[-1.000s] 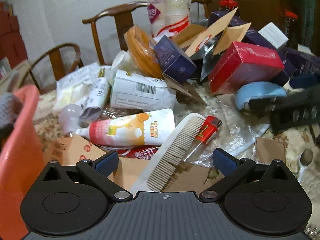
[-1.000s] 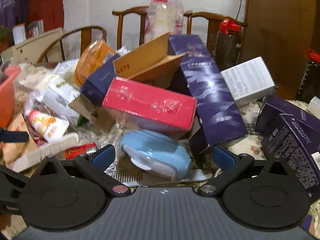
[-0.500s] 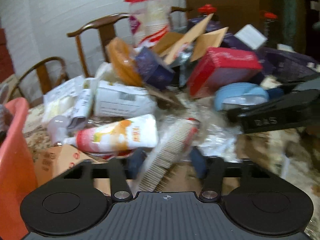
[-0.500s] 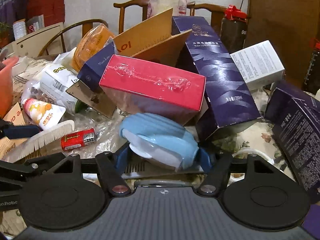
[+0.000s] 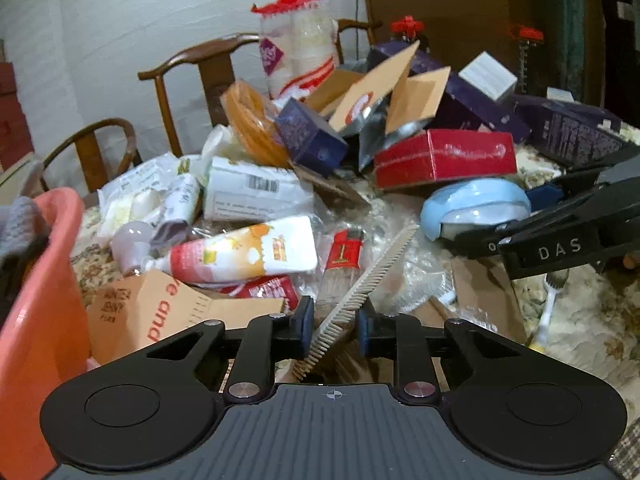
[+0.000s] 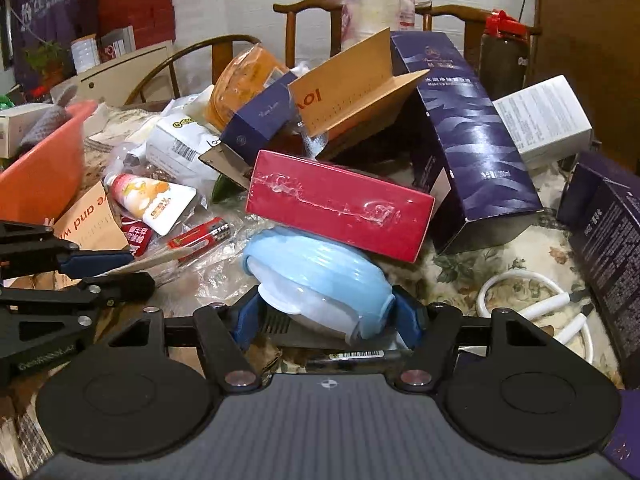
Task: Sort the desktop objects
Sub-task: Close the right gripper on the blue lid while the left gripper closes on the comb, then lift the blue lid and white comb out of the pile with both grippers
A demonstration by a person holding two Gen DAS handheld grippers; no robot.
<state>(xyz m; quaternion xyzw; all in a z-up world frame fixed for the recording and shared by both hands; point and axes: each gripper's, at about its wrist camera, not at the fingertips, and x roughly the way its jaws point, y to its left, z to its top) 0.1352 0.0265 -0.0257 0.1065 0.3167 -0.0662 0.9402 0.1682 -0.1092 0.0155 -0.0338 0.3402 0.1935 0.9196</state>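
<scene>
Closing since earlier, left tool (image 5: 334, 326) on comb (image 5: 362, 288), right tool (image 6: 326, 316) seemingly on blue case (image 6: 316, 276)

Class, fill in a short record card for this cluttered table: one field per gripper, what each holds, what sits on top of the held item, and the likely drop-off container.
left gripper: shut on the cream plastic comb
right gripper: shut on the pale blue round lidded container
on the container: red cellophane-wrapped box, resting on its far side
likely drop-off: orange plastic basin, left edge
</scene>
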